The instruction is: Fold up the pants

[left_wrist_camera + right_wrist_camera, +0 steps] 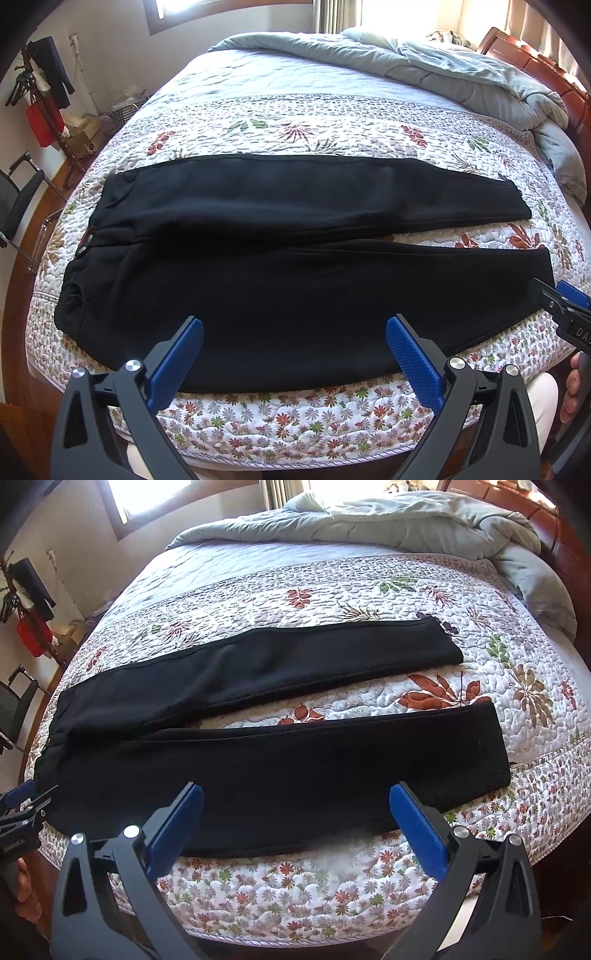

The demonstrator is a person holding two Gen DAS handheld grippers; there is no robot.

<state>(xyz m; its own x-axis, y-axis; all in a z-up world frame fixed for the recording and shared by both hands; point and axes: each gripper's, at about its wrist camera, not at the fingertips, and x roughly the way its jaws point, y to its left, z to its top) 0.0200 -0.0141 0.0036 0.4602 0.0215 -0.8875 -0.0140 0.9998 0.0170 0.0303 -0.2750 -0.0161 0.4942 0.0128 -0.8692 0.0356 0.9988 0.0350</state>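
Observation:
Black pants (280, 266) lie flat on the floral quilt, waistband to the left, both legs stretched to the right with a narrow gap between them. In the right wrist view the two legs (288, 768) end at cuffs on the right. My left gripper (294, 326) hovers open over the near edge of the near leg, close to the seat. My right gripper (295, 794) is open above the near leg's lower half. Each gripper shows at the edge of the other's view: the right gripper (565, 302) and the left gripper (26, 801).
The bed (295, 417) has a quilted floral cover whose front edge is just below the grippers. A rumpled pale blue duvet (461, 70) is piled at the far right by the wooden headboard (546, 66). A chair (18, 199) and hanging clothes stand left of the bed.

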